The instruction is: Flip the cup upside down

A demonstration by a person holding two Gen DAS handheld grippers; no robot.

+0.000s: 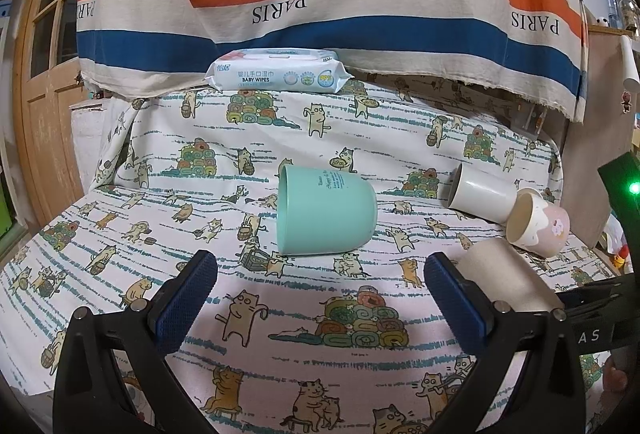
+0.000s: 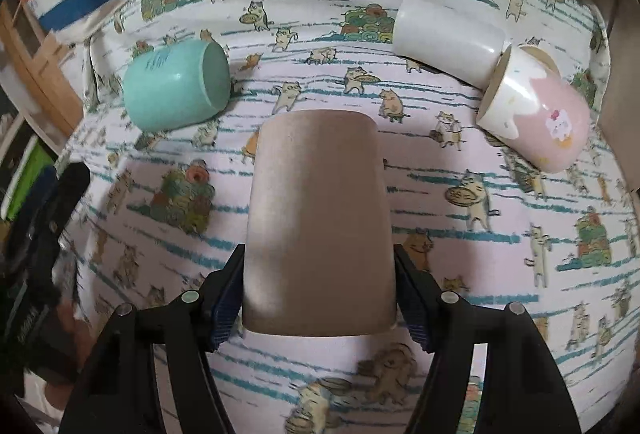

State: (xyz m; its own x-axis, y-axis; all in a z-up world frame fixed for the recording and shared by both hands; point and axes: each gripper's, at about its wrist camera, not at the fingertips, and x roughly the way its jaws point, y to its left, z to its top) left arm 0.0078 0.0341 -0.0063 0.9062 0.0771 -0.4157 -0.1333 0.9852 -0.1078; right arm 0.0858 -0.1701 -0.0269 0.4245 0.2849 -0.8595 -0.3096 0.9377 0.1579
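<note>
From the left wrist, the left hand-held gripper [image 1: 320, 274] hangs released before a teal cup [image 1: 326, 210] lying sideways on the desk [image 1: 120, 218]. From the right wrist, the right hand-held gripper [image 2: 320, 298] grasps the brown cup [image 2: 318, 218]; turning it slowly, rim down, should prevent slipping.

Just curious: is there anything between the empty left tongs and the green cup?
Nothing but bare cat-print cloth between the open left tongs and the green cup, as the left wrist view shows.
</note>
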